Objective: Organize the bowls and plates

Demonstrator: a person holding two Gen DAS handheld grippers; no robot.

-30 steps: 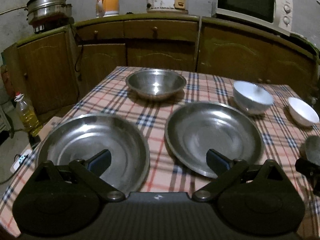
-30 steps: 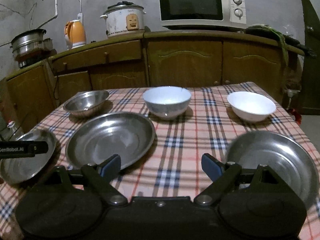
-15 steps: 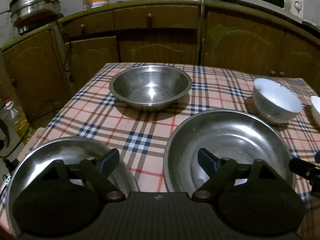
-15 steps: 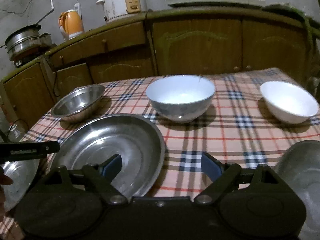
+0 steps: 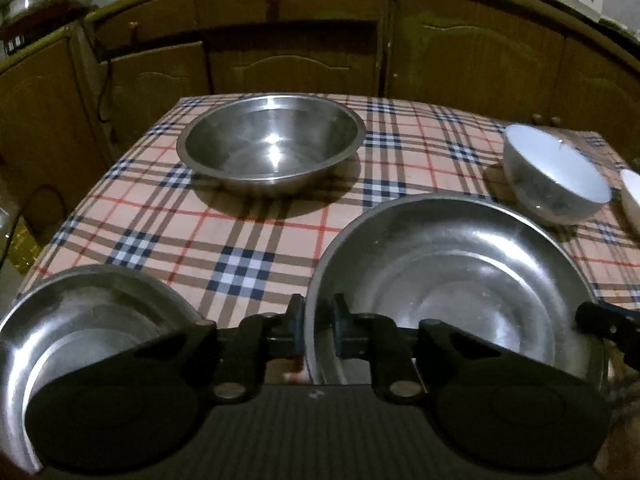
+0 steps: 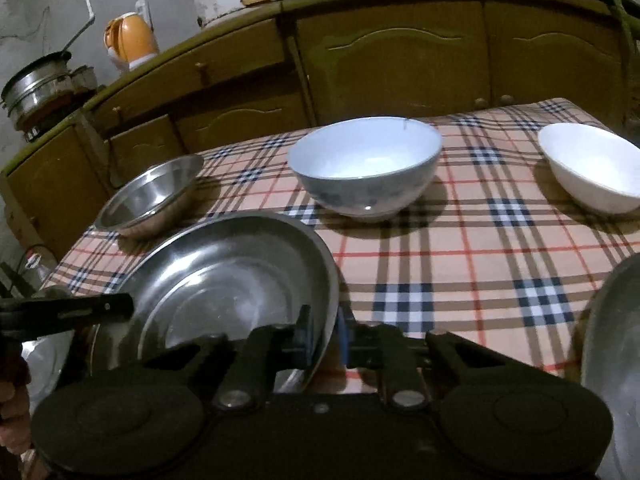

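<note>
Three steel plates point(image 5: 460, 280) and three bowls, one steel point(image 5: 272, 144) and two white point(image 6: 364, 168), lie on the checked bench point(image 5: 240, 240). The left tool point(image 5: 318, 330) and the right tool point(image 6: 326, 338) have just closed, each pinching the middle plate's rim on opposite sides. Cupboards point(image 5: 292, 60) stand behind.

Dim kitchen: brown wooden cabinets point(image 6: 400, 60) line a grey wall point(image 6: 32, 20); a checked cloth point(image 5: 248, 240) covers the table.
</note>
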